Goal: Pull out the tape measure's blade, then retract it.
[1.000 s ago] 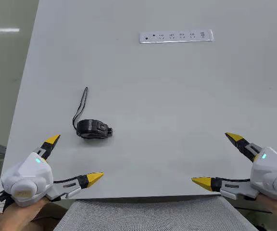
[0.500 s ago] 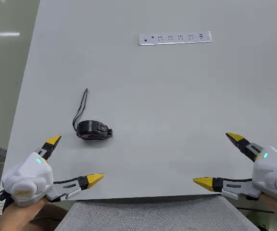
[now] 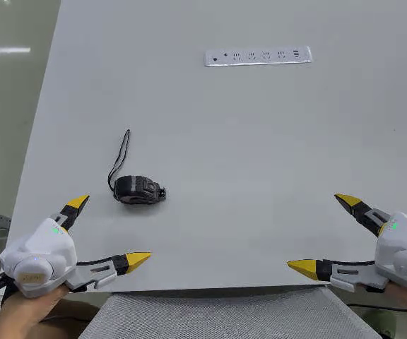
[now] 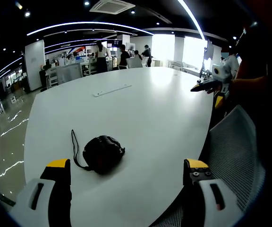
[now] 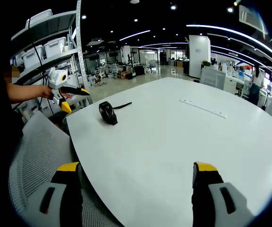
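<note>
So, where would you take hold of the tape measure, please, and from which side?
Probably the tape measure by its compact black case, approached from the near edge by the open left gripper, which is closer. The strap trails off the far side, and the nub on its right end, likely the blade tip, is left free.

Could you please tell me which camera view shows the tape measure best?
The left gripper view: the tape measure lies close ahead of the open jaws, strap visible. The head view shows it smaller from above; the right gripper view shows it small and far.
</note>
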Demonstrator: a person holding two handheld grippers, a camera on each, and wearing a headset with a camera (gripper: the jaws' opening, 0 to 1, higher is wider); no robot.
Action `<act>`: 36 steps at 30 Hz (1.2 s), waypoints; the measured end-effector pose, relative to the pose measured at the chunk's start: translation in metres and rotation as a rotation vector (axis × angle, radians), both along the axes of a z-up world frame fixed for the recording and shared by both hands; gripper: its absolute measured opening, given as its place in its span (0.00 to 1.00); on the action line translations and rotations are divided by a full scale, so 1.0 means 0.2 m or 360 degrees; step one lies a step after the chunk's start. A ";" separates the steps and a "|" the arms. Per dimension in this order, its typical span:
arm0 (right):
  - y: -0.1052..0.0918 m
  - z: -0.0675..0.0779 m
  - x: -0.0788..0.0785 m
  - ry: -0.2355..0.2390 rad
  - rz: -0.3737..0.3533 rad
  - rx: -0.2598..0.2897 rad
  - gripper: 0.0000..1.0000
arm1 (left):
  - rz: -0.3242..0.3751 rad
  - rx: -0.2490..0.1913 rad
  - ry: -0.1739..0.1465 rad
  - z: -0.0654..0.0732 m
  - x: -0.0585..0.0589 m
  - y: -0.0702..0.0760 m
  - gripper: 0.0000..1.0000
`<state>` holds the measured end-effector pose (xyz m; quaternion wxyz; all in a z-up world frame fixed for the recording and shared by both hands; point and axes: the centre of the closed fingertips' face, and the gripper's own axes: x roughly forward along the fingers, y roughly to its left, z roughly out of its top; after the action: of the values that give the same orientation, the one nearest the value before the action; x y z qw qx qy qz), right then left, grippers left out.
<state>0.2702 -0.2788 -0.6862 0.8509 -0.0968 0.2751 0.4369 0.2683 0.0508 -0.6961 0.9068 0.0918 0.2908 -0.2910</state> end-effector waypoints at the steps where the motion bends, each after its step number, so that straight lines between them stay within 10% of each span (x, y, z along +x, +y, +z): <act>1: 0.00 0.00 0.00 0.0004 0.0007 -0.0002 1.00 | -0.0003 0.0004 0.0000 0.01 0.00 0.00 0.99; 36: 0.10 -0.02 0.12 -0.0042 0.0335 -0.0054 0.88 | -0.0325 0.0190 0.0073 0.05 0.24 -0.06 0.83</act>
<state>0.2940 -0.2592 -0.6909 0.8021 -0.1452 0.2595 0.5180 0.3172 0.0384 -0.6865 0.8585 0.1681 0.3175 -0.3660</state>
